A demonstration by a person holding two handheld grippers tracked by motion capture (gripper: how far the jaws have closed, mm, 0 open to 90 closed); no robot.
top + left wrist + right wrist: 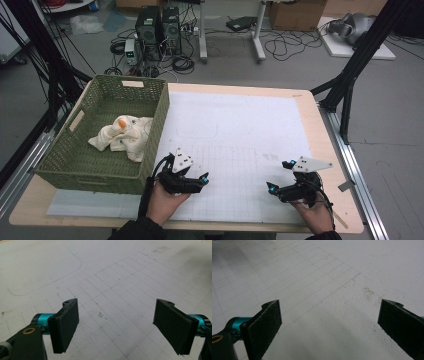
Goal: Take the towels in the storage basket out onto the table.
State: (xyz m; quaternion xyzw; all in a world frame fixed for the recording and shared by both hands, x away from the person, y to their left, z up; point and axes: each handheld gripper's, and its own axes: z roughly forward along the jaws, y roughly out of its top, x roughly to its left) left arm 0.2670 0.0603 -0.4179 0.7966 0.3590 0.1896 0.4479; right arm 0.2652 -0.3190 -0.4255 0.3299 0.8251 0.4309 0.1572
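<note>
My left gripper (202, 179) rests low over the white gridded mat (235, 140), just right of the green woven basket (160, 115). In the left gripper view its black pads (65, 325) stand wide apart with bare mat between them, so my left gripper (116, 325) is open. My right gripper (274, 186) sits near the mat's front right, held by a hand. The right gripper view shows its pads (265, 327) far apart over the mat; my right gripper (329, 327) is open and holds nothing. A cream cloth toy with an orange spot (122, 135) lies inside the basket.
The basket takes up the table's left side. The wooden table edge (330, 150) runs along the right. Black stand legs (350, 75) rise beyond the far right corner; computers and cables (160, 30) lie on the floor behind.
</note>
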